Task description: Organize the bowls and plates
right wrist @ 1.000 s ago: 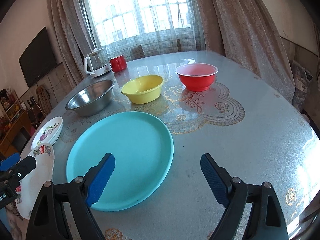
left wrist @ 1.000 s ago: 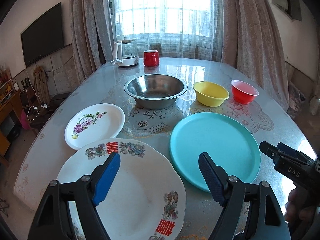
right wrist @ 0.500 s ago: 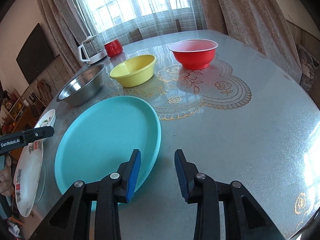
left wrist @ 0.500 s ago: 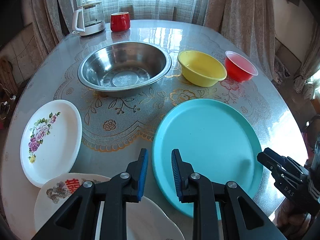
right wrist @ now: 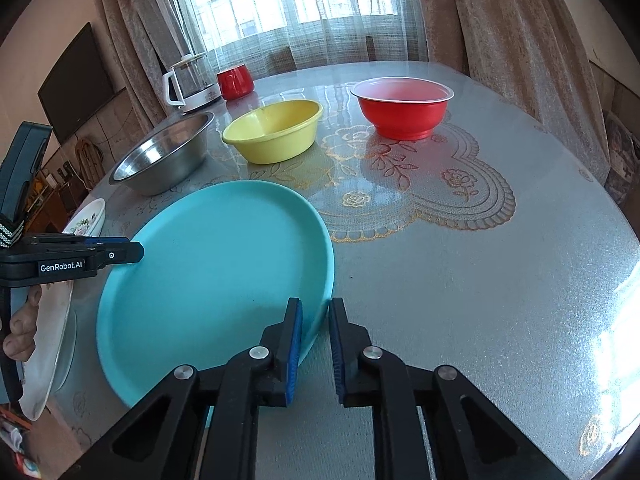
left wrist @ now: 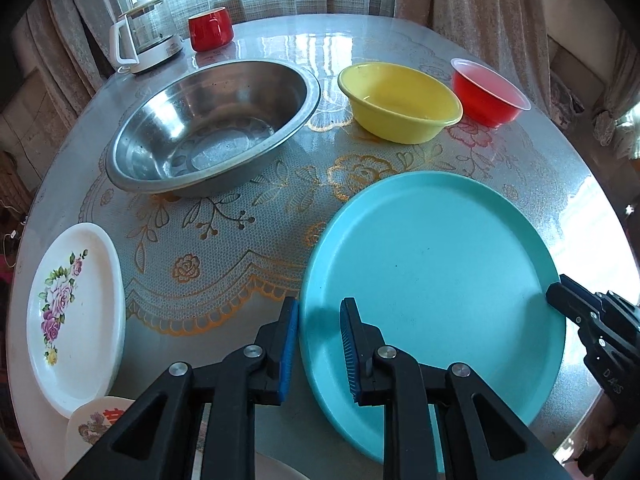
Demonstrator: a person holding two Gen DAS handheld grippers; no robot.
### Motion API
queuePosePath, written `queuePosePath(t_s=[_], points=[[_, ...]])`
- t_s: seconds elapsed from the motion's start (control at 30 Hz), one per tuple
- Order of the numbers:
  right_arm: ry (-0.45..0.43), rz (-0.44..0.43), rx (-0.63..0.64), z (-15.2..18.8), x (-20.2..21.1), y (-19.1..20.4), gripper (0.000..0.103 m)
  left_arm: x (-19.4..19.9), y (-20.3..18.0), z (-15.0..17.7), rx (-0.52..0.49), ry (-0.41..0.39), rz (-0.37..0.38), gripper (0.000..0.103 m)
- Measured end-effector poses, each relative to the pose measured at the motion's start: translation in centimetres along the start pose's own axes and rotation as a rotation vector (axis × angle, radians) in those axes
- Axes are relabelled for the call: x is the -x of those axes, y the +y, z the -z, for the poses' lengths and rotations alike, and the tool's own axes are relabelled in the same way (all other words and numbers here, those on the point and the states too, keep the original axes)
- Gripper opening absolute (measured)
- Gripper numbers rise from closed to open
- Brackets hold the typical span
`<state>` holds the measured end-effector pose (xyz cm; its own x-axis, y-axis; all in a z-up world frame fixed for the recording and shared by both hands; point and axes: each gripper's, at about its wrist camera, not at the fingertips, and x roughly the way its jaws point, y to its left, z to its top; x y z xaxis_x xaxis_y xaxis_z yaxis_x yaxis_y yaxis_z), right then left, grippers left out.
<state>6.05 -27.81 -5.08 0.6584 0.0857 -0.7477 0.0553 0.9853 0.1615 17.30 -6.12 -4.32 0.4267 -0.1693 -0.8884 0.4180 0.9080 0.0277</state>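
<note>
My left gripper is closing on the near-left rim of the blue plate. My right gripper clamps its opposite rim. The plate lies on the surface before the yellow bowl.

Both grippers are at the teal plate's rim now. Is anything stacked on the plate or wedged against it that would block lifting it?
Nothing visible. The teal plate is bare, with the left gripper closing astride its rim and the right gripper shut on the opposite rim. The yellow bowl and steel bowl sit apart from it.
</note>
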Motion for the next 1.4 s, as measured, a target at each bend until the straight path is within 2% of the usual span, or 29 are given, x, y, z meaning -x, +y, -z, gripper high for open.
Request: queuePosePath(t_s=[0.07, 0.2, 0.43, 0.57, 0.73, 0.87, 1.0, 1.17, 1.4], points=[[0.006, -0.007, -0.014, -0.3, -0.1, -0.5, 0.013, -0.1, -0.7, -0.1, -0.023, -0.009, -0.012, 0.018], [-0.008, 0.008, -0.082, -1.1, 0.0, -2.3, 0.012, -0.1, -1.7, -0.5, -0.008, -0.01, 0.051, 0.018], [-0.012, 0.077, -0.124, -1.6, -0.5, -4.2, 0.012, -0.4, -4.1, -0.8, -0.013, -0.029, 0.036, 0.018], [-0.027, 0.096, -0.11, -1.6, -0.5, -4.2, 0.012, -0.5, -4.6, -0.8, -0.001, -0.049, 0.006, 0.018], [-0.035, 0.104, -0.112, -1.6, -0.5, -4.2, 0.013, -0.7, -3.7, -0.9, 0.103, -0.029, 0.038, 0.018], [-0.029, 0.111, -0.08, -1.6, -0.6, -3.7, 0.02, -0.4, -4.9, -0.4, 0.049, -0.069, -0.023, 0.018], [-0.024, 0.129, -0.072, -1.6, -0.6, -3.3, 0.023, -0.2, -4.0, 0.0, 0.103, -0.074, -0.008, 0.017], [-0.024, 0.137, -0.05, -1.4, -0.6, -2.8, 0.03, 1.8, -2.8, 1.1, 0.164, -0.134, -0.012, 0.017], [-0.013, 0.15, -0.044, -1.6, -0.6, -2.6, 0.032, 5.7, -1.1, 2.6, 0.199, -0.246, -0.032, 0.017]])
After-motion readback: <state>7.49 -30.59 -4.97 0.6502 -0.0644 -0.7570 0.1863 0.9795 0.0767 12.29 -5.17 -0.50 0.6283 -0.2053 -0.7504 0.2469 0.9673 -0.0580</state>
